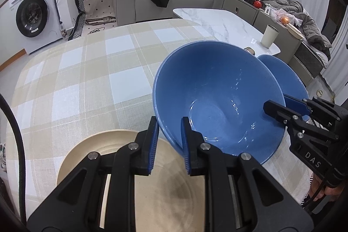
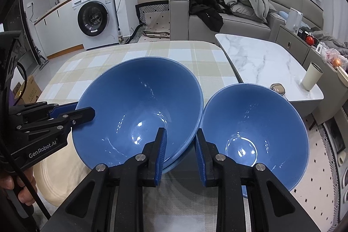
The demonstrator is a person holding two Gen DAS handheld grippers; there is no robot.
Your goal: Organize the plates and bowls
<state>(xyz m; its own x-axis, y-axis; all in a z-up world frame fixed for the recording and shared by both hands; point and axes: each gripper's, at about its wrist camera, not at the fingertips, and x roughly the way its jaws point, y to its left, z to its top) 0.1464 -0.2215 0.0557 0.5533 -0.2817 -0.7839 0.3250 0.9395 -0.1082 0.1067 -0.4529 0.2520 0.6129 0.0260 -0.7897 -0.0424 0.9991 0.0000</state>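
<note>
A large blue bowl (image 1: 217, 97) sits tilted on the plaid tablecloth, partly over a cream plate (image 1: 165, 190). My left gripper (image 1: 168, 140) straddles the bowl's near-left rim, one finger inside, one outside, with a small gap. My right gripper (image 2: 180, 149) straddles the same bowl's (image 2: 139, 110) right rim, jaws apart. A smaller blue bowl (image 2: 256, 134) stands just right of it, touching. The right gripper shows in the left wrist view (image 1: 280, 108); the left gripper shows in the right wrist view (image 2: 84, 112). The cream plate (image 2: 56, 177) lies under the large bowl's left side.
The plaid table (image 1: 87, 79) stretches far and left. A marble table (image 2: 265, 62) stands at the right with a cream cup (image 2: 312, 76). A grey sofa (image 2: 228, 21) with clothes and a washing machine (image 2: 95, 19) lie beyond.
</note>
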